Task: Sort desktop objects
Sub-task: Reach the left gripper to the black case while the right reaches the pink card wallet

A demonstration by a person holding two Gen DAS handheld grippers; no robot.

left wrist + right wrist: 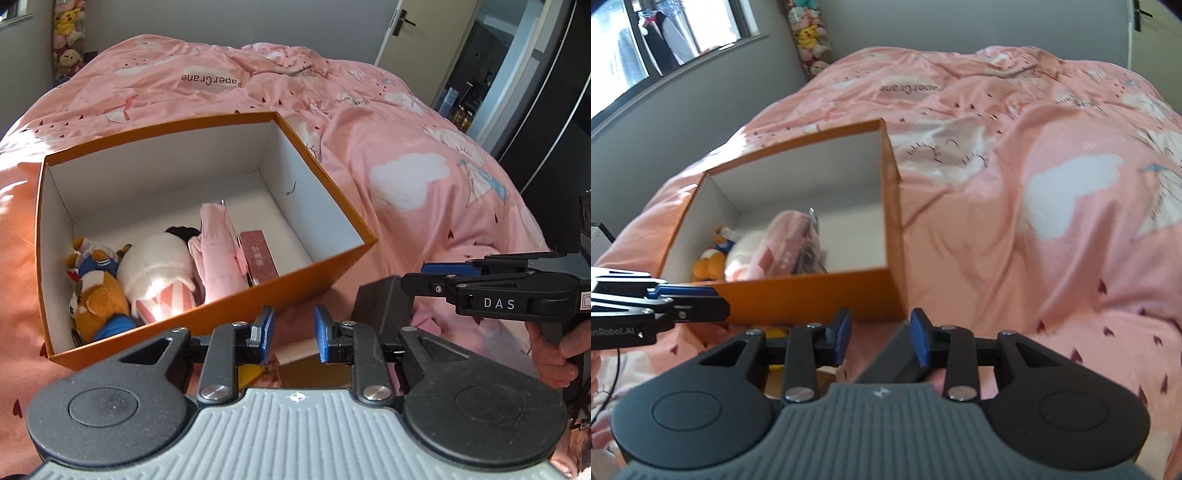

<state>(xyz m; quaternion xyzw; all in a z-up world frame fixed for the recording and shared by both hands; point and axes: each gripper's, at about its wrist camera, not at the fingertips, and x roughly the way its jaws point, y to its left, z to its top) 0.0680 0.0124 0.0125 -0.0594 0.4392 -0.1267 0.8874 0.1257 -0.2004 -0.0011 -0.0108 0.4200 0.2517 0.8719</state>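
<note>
My left gripper (pixel 293 334) and right gripper (pixel 880 338) both hang slightly parted, holding nothing, near the orange box (pixel 221 317) with 2 plush toys inside.

You are looking at a pink cloud-print quilt (pixel 406 155) lying rumpled, soft toys (pixel 809 37) stacking up in the corner, and a white door (pixel 397 29) standing open.

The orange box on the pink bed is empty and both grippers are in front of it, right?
Not empty. The left wrist view shows the orange box holding plush toys and a pink pouch. It does sit on the pink bed.
</note>
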